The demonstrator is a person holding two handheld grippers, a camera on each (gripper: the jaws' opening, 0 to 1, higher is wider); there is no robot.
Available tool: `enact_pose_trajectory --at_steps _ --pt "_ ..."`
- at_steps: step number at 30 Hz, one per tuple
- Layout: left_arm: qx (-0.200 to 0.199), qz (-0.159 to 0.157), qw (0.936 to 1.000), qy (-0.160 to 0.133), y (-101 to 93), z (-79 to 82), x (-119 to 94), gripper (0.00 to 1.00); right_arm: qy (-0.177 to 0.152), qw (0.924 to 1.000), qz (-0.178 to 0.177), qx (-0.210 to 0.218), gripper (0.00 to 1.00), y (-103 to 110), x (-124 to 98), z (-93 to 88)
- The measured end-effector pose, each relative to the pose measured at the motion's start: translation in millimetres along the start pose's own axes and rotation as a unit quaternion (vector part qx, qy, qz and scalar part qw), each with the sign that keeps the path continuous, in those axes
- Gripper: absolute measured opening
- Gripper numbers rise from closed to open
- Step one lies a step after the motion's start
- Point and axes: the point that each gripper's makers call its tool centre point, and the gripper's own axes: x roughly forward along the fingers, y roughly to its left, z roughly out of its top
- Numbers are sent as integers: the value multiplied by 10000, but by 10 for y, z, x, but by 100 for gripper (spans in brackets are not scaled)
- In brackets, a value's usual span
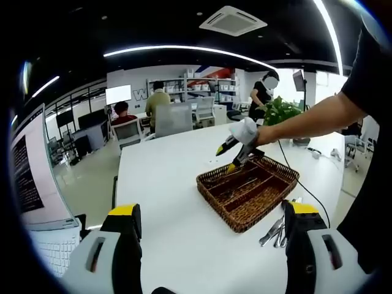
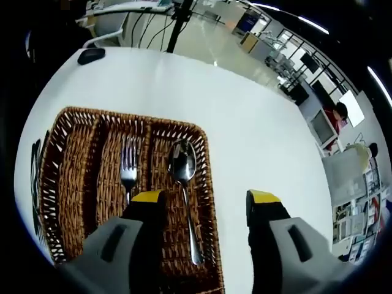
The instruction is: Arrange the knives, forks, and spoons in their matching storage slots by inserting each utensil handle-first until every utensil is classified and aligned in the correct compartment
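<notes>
while your left gripper (image 1: 211, 236) rides empty with its jaws spread wide, the left gripper view shows the wicker tray (image 1: 215, 191) out on the white table (image 1: 165, 184), loose utensils (image 1: 277, 229) lying just beside its near corner, your right gripper (image 1: 236, 156) over it; from the right gripper view, your right gripper (image 2: 205, 199), jaws apart and gripping nothing, hangs above the tray (image 2: 79, 184), a fork (image 2: 128, 166) and a spoon (image 2: 182, 184) each in its own slot; next, i judge, you fetch one loose utensil.
</notes>
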Motion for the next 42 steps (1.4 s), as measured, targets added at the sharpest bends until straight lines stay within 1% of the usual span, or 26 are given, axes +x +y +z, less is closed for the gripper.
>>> enact_pose_trajectory --at_steps 1,2,3,4,5,7,8,9,10,11,14,16,17,19,22,24,27,30,31,32,34,39,40,42 --pt "-7 -13 10000 -14 -11 20 13 100 -120 9995 -178 212 64 -59 -140 69" --pt "-19 -24 10000 -30 -25 39 24 100 -160 9987 -286 379 68 -92 -208 72" --pt "-20 -42 10000 -61 -44 71 37 100 -189 9965 -480 656 70 -145 -315 47" --pt "-1 -51 9999 -89 -55 94 44 100 -261 9946 -597 802 70 -194 -405 56" --pt "20 -67 9999 -113 -71 118 53 100 -409 9906 -693 1107 71 -227 -540 81" --pt "30 -97 9998 -140 -89 142 65 100 -611 9851 -756 1422 74 -244 -727 124" --pt "37 -122 9998 -178 -100 159 75 100 -713 9819 -891 1513 75 -269 -862 139" --pt "41 -140 9997 -199 -118 176 80 100 -744 9791 -1018 1596 77 -284 -994 134" --pt "58 -167 9996 -223 -148 198 87 100 -751 9781 -1050 1631 79 -289 -1040 125" --pt "70 -177 9995 -232 -158 204 89 100 -760 9767 -1091 1685 83 -283 -1165 105" --pt "118 -266 9992 -274 -242 237 111 100 -881 9696 -1312 1866 91 -197 -1475 145" --pt "149 -337 9989 -296 -295 251 129 100 -953 9651 -1381 2011 94 -141 -1647 119" --pt "158 -370 9987 -297 -317 255 136 100 -1011 9611 -1487 2095 97 -111 -1754 101" --pt "194 -436 9983 -321 -363 275 148 100 -1061 9576 -1545 2186 100 -18 -1877 90" --pt "242 -494 9979 -341 -396 303 161 100 -1071 9528 -1639 2319 100 124 -2049 16" --pt "252 -509 9978 -349 -402 316 166 100 -1033 9504 -1676 2408 100 260 -2163 -64" --pt "272 -520 9976 -372 -431 347 170 100 -1058 9469 -1741 2486 100 401 -2306 -126" --pt "305 -528 9975 -367 -443 345 174 100 -1063 9438 -1814 2549 100 526 -2442 -176" --pt "313 -532 9974 -364 -442 341 173 100 -1076 9419 -1838 2599 100 564 -2485 -191" --pt "321 -533 9974 -363 -442 340 171 100 -1139 9377 -1919 2662 100 600 -2550 -213" --pt "316 -529 9975 -358 -464 335 170 100 -1155 9357 -1976 2685 100 692 -2640 -235" --pt "326 -499 9977 -309 -475 285 170 100 -1167 9303 -2043 2815 100 861 -2791 -289" --pt "335 -484 9978 -294 -476 273 171 100 -1164 9280 -2046 2887 100 905 -2827 -316" --pt "326 -442 9982 -249 -483 247 170 100 -1200 9248 -1926 3053 100 1013 -2854 -345"
